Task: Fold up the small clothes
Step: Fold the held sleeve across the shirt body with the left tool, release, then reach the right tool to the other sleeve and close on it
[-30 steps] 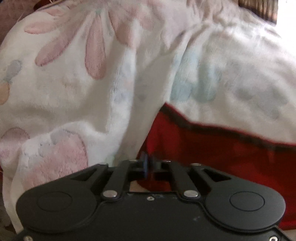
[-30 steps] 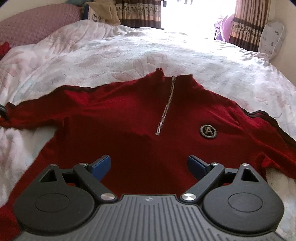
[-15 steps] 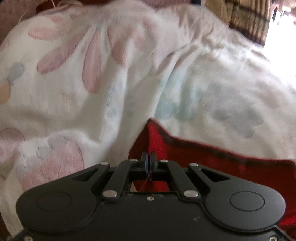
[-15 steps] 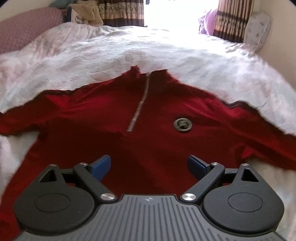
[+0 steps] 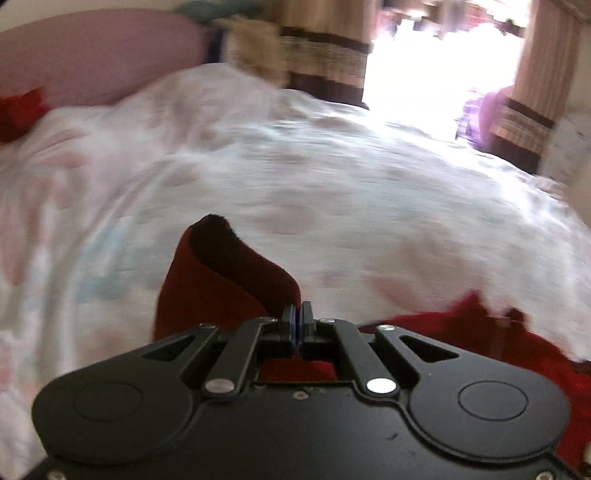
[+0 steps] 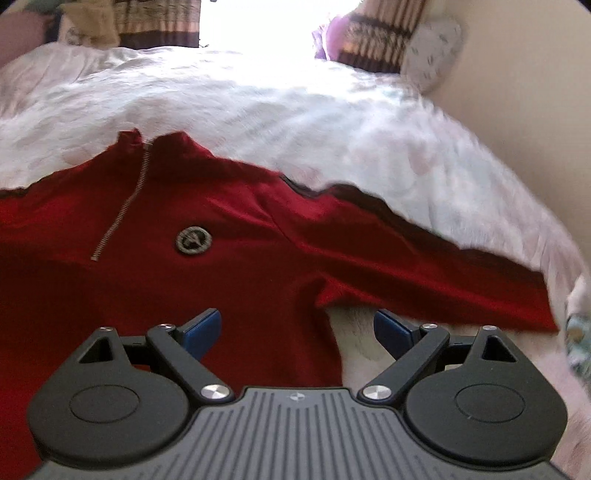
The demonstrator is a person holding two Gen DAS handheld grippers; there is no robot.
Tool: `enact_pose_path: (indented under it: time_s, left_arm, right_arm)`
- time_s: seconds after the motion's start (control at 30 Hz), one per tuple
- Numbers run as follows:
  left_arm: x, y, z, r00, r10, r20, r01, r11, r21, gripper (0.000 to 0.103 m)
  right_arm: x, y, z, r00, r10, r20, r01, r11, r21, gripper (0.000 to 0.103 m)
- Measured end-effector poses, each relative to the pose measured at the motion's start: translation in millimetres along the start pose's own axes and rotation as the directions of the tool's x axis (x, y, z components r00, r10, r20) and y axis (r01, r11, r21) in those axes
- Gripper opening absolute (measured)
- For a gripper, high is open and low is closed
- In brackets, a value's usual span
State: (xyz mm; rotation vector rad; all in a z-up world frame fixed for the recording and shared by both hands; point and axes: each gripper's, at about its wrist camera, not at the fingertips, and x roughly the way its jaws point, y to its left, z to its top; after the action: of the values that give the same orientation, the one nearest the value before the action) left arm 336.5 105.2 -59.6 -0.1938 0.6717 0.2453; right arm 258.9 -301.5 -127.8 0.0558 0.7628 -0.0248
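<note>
So, closest in on the left wrist view: the left gripper (image 5: 296, 314) is pinched tight on the cuff end of the red top's sleeve (image 5: 221, 280), which is lifted off the quilt (image 5: 332, 192) and curls over in a loose loop. From that droop, the fabric can be judged soft, light and floppy, nothing stiff or fragile about it, though a thin edge like that could slip out of a narrow pinch. The cuff or a seam is probably the best place to be grabbed, since the cloth is doubled there.

On the right wrist view, the right gripper (image 6: 295, 328) is held with its jaws wide apart and nothing between them, angled down over the side of the red top (image 6: 184, 280) near the armpit of the other sleeve (image 6: 424, 266). That sleeve is laid out flat across the quilt, zip (image 6: 122, 214) and badge (image 6: 194, 240) facing up. Further back, curtains (image 6: 155, 22) and a bright window can be made out.
</note>
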Motion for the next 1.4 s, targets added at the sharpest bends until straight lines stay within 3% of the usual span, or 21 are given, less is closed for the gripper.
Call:
enact_pose_path:
  time_s: [0.1,0.2,0.27,0.37,0.47,0.63,0.7,0.73,0.77,0.87,1.0,1.17,1.3,1.4]
  left_arm:
    - [2.1,-69.1,-0.1,0.997,-0.074,-0.012,0.075,0.993,0.095,0.000]
    - [3.4,-136.2,-0.6,0.991,-0.134,-0.029,0.137,0.974,0.180,0.000]
    - [3.7,-176.9,-2.1,0.981,-0.187,-0.047,0.193,0.961,0.200,0.000]
    - [3.5,-234.7,-10.3,0.967,-0.246,-0.060,0.253,0.939,0.234,0.000]
    - [6.6,-279.9,-24.6,0.942,-0.320,-0.099,0.334,0.911,0.240,0.000]
    - [8.3,-346.9,-69.1,0.897,-0.395,-0.196,0.436,0.863,0.257,0.000]
    - [16.2,-352.9,-85.7,0.862,-0.434,-0.261,0.492,0.839,0.231,0.009]
    - [17.3,-360.5,-93.9,0.849,-0.445,-0.286,0.510,0.832,0.219,0.025]
    - [17.8,-363.6,-102.1,0.846,-0.445,-0.293,0.512,0.830,0.220,0.032]
    - [11.0,-354.2,-116.5,0.882,-0.390,-0.266,0.456,0.847,0.271,0.036]
    - [7.8,-299.7,-114.4,0.913,-0.317,-0.257,0.385,0.877,0.287,0.041]
    - [7.7,-217.7,-123.0,0.964,-0.125,-0.233,0.204,0.912,0.355,0.046]
    - [4.6,-152.9,-131.8,0.971,-0.016,-0.239,0.101,0.933,0.347,0.047]
    - [3.6,-110.3,-142.4,0.965,0.017,-0.261,0.071,0.943,0.325,0.047]
  right_arm:
    - [4.2,-18.3,-1.0,0.999,0.011,-0.047,-0.010,1.000,0.026,0.103]
    - [2.3,-30.5,1.4,0.999,-0.031,-0.034,0.032,0.999,0.014,0.103]
    - [-1.1,-42.3,2.2,0.996,-0.084,-0.012,0.084,0.996,0.026,0.103]
    - [3.1,-63.0,4.6,0.996,-0.092,-0.021,0.093,0.993,0.074,0.103]
    - [12.0,-82.4,2.6,0.993,-0.107,-0.041,0.111,0.988,0.105,0.103]
    - [30.5,-97.0,1.0,0.960,-0.265,-0.088,0.273,0.958,0.085,0.103]
    - [30.8,-102.5,1.0,0.955,-0.281,-0.092,0.290,0.952,0.096,0.103]
    - [30.1,-104.7,1.2,0.957,-0.274,-0.093,0.283,0.953,0.109,0.103]
    - [27.7,-106.9,1.0,0.961,-0.261,-0.093,0.271,0.955,0.124,0.103]
    - [25.7,-107.4,0.6,0.967,-0.242,-0.084,0.252,0.958,0.135,0.103]
    - [27.4,-103.5,1.5,0.963,-0.251,-0.093,0.261,0.959,0.114,0.103]
    - [29.2,-99.9,3.0,0.966,-0.239,-0.095,0.249,0.962,0.113,0.103]
    - [26.4,-98.2,2.7,0.977,-0.192,-0.087,0.203,0.968,0.144,0.103]
    - [14.6,-99.7,5.1,0.998,-0.062,-0.013,0.063,0.972,0.224,0.103]
